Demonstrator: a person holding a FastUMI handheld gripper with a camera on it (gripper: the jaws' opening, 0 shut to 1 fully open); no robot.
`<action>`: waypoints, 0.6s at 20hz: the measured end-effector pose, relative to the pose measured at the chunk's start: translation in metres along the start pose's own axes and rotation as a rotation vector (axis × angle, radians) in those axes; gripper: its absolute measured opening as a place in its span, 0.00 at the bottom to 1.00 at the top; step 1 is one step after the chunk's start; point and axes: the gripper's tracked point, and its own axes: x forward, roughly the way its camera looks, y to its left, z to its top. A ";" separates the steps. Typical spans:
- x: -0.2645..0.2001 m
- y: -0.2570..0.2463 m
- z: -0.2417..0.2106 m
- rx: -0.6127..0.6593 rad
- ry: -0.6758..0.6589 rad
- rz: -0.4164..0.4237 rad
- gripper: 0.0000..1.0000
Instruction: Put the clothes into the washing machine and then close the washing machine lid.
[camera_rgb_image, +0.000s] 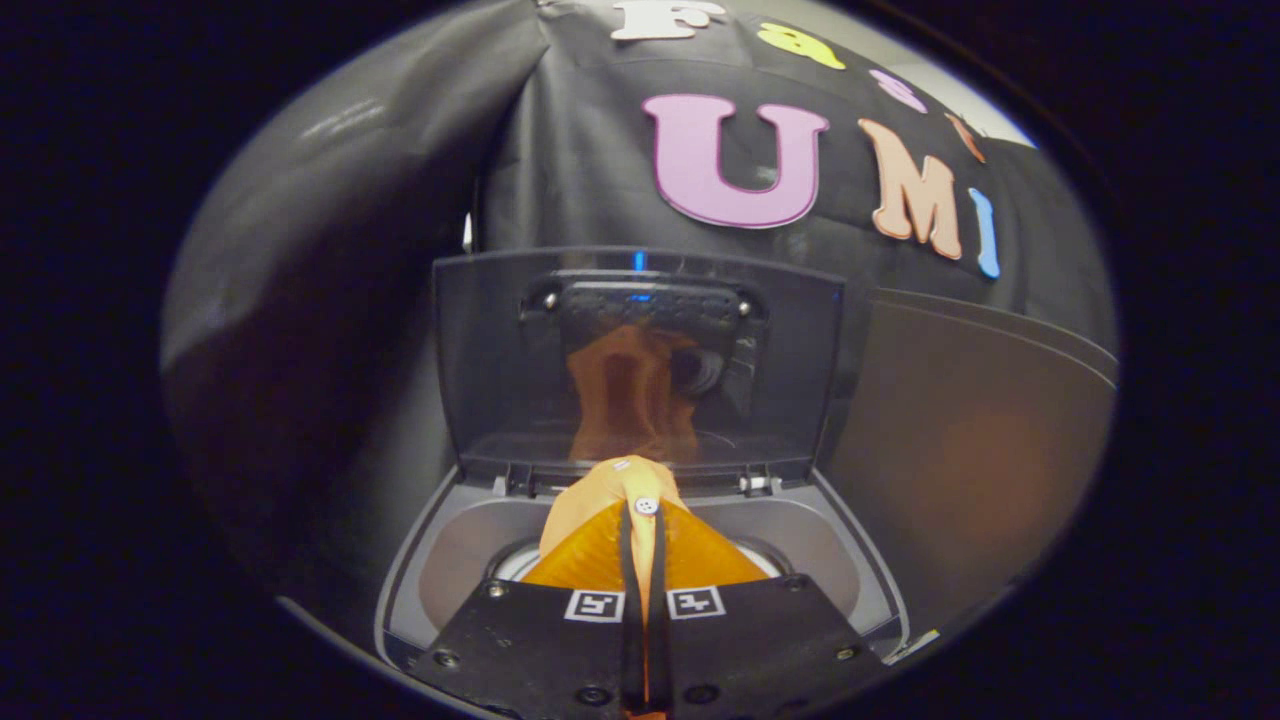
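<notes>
Gloss on the lid, soft matt cloth pinched between the gripper's fingers.

The washing machine (640, 520) has a smooth, satin plastic top deck round its opening, with a faint sheen along the edges. Its lid (500, 370), raised upright at the back edge, is dark see-through plastic, glossy enough to mirror the garment as a blurred warm patch. The orange garment (600, 500) is soft, matt woven cloth with a small, smooth plastic button (646, 506) sewn on. The gripper (644, 560) has both fingers pressed close on a fold of this cloth; their pads (590, 560) show a fine ribbed, slightly shiny texture. The booth wall (330, 300) is matt dark cloth, hanging in loose folds.
</notes>
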 end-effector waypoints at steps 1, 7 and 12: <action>0.003 0.003 -0.008 0.011 0.010 -0.001 0.02; 0.022 0.012 -0.038 0.025 0.068 0.024 0.03; 0.013 -0.017 -0.020 0.156 -0.049 -0.027 0.20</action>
